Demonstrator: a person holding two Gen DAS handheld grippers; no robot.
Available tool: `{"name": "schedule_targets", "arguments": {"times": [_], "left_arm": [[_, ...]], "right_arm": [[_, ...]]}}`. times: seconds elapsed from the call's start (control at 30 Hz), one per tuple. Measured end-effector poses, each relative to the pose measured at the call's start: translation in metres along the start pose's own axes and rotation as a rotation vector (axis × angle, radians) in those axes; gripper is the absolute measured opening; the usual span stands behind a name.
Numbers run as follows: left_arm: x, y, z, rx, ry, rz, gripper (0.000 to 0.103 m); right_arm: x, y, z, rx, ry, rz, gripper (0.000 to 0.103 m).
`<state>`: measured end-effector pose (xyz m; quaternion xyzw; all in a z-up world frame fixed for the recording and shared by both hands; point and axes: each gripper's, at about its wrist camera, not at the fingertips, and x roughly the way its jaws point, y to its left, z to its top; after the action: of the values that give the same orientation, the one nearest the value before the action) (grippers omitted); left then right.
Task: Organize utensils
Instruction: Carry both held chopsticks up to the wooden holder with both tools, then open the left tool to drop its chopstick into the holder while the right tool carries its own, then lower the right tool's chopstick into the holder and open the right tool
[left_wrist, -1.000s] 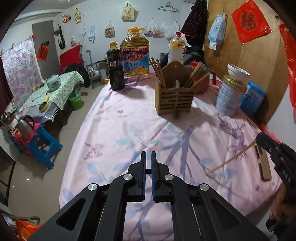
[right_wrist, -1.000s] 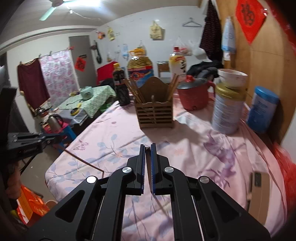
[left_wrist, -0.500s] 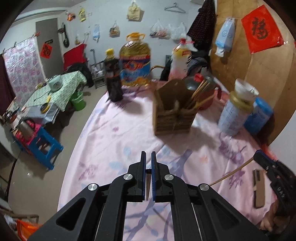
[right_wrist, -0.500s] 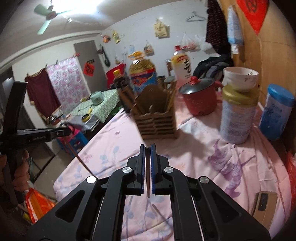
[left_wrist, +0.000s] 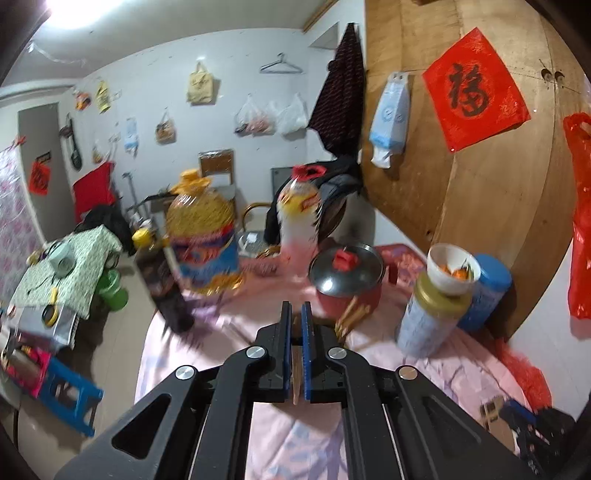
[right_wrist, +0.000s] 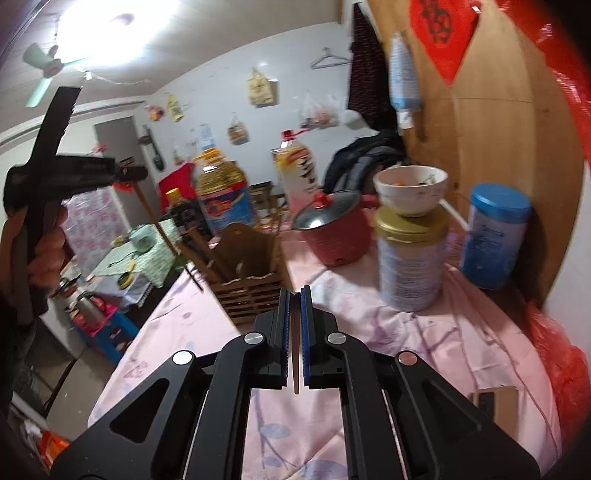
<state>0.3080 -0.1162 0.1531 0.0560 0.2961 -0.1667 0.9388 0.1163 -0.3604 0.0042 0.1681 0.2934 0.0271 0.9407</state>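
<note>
Right wrist view: my left gripper raised, jaws clamped on chopstick, tip beside wooden holder on pink cloth. My right gripper clamped on thin stick, probably second chopstick. Risk: tilted tip catches holder rim, misses slot.

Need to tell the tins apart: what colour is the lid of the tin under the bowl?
Gold lid on the tin, clearest in the right wrist view.
</note>
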Motion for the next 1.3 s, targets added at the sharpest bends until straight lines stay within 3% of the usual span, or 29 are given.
{"name": "schedule_targets", "arguments": {"times": [0.17, 0.37, 0.43, 0.47, 0.5, 0.6, 0.7, 0.8, 0.87, 1.03, 1.3], "left_arm": [[0.041, 0.001, 0.019, 0.014, 0.001, -0.026, 0.005], [0.087, 0.01, 0.008, 0.013, 0.064, -0.041, 0.006], [0.097, 0.019, 0.0, -0.009, 0.096, -0.026, 0.025], [0.099, 0.025, -0.005, -0.029, 0.102, -0.025, 0.047], [0.098, 0.032, -0.011, -0.062, 0.099, -0.021, 0.058], [0.09, 0.052, -0.024, -0.114, 0.101, -0.016, 0.07], [0.07, 0.075, -0.042, -0.171, 0.09, 0.048, 0.088], [0.045, 0.094, -0.055, -0.189, 0.06, 0.111, 0.097], [0.026, 0.106, -0.07, -0.196, 0.05, 0.172, 0.097], [-0.001, 0.127, -0.115, -0.213, 0.123, 0.292, 0.097], [-0.017, 0.137, -0.187, -0.339, 0.28, 0.314, 0.097]], "right_arm": [[-0.002, -0.004, 0.0, 0.021, 0.007, -0.082, 0.007], [-0.001, -0.006, 0.002, 0.043, 0.018, -0.159, 0.007], [0.001, -0.005, 0.003, 0.043, 0.023, -0.173, 0.007], [0.002, -0.003, 0.003, 0.043, 0.025, -0.177, 0.007], [0.004, -0.001, 0.004, 0.04, 0.028, -0.179, 0.007], [0.013, 0.007, 0.008, 0.021, 0.037, -0.165, 0.007], [0.023, 0.018, 0.012, -0.008, 0.043, -0.131, 0.007], [0.033, 0.027, 0.017, -0.032, 0.044, -0.093, 0.007], [0.04, 0.033, 0.02, -0.048, 0.046, -0.063, 0.007], [0.054, 0.043, 0.033, -0.063, 0.036, 0.019, 0.007], [0.068, 0.064, 0.071, -0.126, -0.04, 0.112, 0.007]]}}
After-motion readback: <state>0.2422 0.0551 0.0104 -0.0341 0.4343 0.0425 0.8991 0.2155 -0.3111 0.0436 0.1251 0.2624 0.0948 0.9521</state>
